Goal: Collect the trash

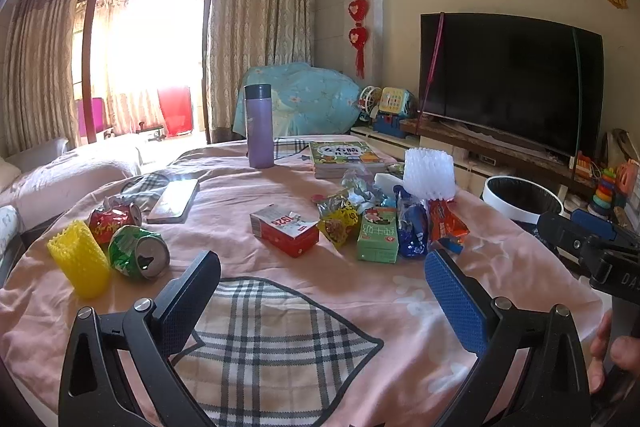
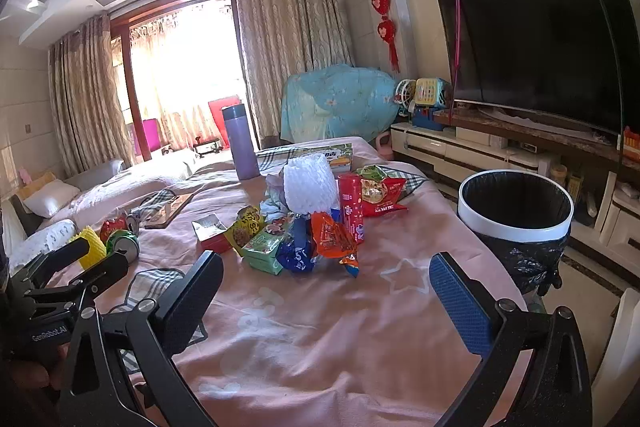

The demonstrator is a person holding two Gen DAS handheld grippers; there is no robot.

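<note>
Trash lies across a table under a pink cloth (image 1: pixel 360 291). At the left are a crushed green can (image 1: pixel 138 257), a crushed red can (image 1: pixel 114 221) and a yellow foam net (image 1: pixel 80 269). A red carton (image 1: pixel 286 233) lies mid-table. Right of it is a heap: green milk carton (image 1: pixel 378 235), blue wrapper (image 1: pixel 412 227), orange wrapper (image 1: pixel 446 223), white foam net (image 1: pixel 429 173). My left gripper (image 1: pixel 322 291) hangs open above the near cloth. My right gripper (image 2: pixel 326 291) is open too, short of the heap (image 2: pixel 304 227). A white bin with a black liner (image 2: pixel 516 203) stands off the table's right edge.
A purple flask (image 1: pixel 260 127), a book stack (image 1: pixel 344 157) and a phone (image 1: pixel 174 201) sit farther back on the table. A red snack tube (image 2: pixel 351 207) and chip bag (image 2: pixel 380 195) lie behind the heap. A TV (image 1: pixel 508 79) on a low cabinet lines the right wall.
</note>
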